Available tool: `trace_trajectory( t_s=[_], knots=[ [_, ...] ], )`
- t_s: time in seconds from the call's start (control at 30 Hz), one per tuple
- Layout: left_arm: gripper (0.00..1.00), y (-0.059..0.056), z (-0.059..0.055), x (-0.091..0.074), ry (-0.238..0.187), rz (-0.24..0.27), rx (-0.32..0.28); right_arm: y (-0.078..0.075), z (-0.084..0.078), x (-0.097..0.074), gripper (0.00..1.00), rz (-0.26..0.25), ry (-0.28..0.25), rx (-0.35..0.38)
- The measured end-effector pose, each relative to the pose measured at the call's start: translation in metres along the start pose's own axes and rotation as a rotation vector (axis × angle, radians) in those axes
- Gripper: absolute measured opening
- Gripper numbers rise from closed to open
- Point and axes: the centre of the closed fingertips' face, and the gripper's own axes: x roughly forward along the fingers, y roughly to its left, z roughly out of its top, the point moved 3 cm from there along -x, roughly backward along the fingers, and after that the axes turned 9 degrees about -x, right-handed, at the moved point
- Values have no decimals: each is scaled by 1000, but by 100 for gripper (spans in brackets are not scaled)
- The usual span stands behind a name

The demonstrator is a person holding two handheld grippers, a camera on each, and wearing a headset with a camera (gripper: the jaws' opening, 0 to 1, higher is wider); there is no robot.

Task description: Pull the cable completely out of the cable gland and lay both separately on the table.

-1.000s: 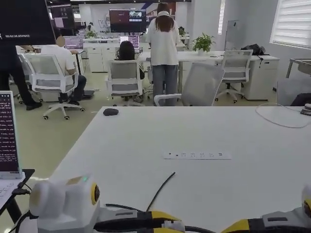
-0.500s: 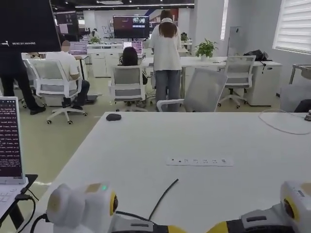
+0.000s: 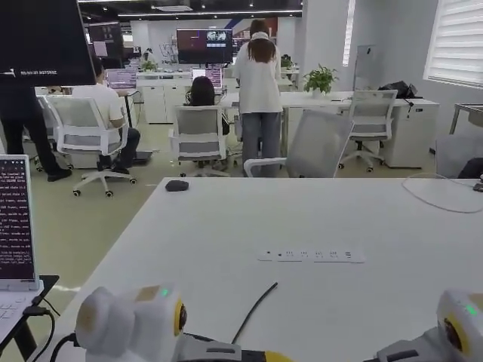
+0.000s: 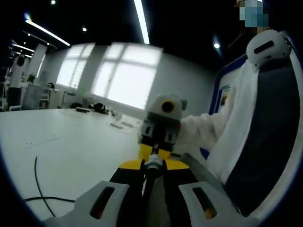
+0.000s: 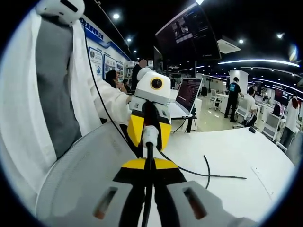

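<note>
**Gland and cable sit in one line between your two grippers**

Left gripper view: your left gripper [image 4: 151,174] is clamped on the cable gland [image 4: 152,163], which sits at its fingertips and points toward 12 o'clock. Your right gripper [image 4: 156,150] faces it head-on, just beyond the gland. The slack of the cable [image 4: 37,182] lies on the table [image 4: 80,142] out at 9 o'clock.

Right gripper view: your right gripper is pinched on the cable. The cable runs up the middle toward 12 o'clock into the pale gland, which sits between the left gripper's yellow jaws. The loose tail comes out from behind the left gripper and reaches the table at 3 o'clock. The long axis is therefore the line joining your two hands. I judge the cable is not yet out of the gland. Pull straight back along that line with your hands moving apart, not sideways.

Head view: your grippers sit at the bottom edge, at 7 and 5 o'clock. The black tail rises from 6 o'clock toward the power strip [image 3: 311,256], and its free end stops short of it.
</note>
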Motion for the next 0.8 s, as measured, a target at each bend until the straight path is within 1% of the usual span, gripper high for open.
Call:
trace_trajectory(
  t_s=[0.2, 0.27, 0.43, 0.6, 0.8],
  knots=[
    [16, 1, 0, -2, 1, 4, 2, -1, -1, 0, 2, 2, 5, -21],
    [16, 2, 0, -3, -1, 9, 1, -3, -2, -1, 2, -4, 10, -32],
    [16, 5, 0, -8, -4, 22, -1, -6, -10, -7, 2, -9, 21, -27],
    [16, 9, 0, -14, -7, 38, -3, -9, -25, -15, 2, -22, 61, -21],
    [16, 13, 1, -21, -21, 54, -8, -14, -49, -29, 2, -62, 117, 16]
  ],
)
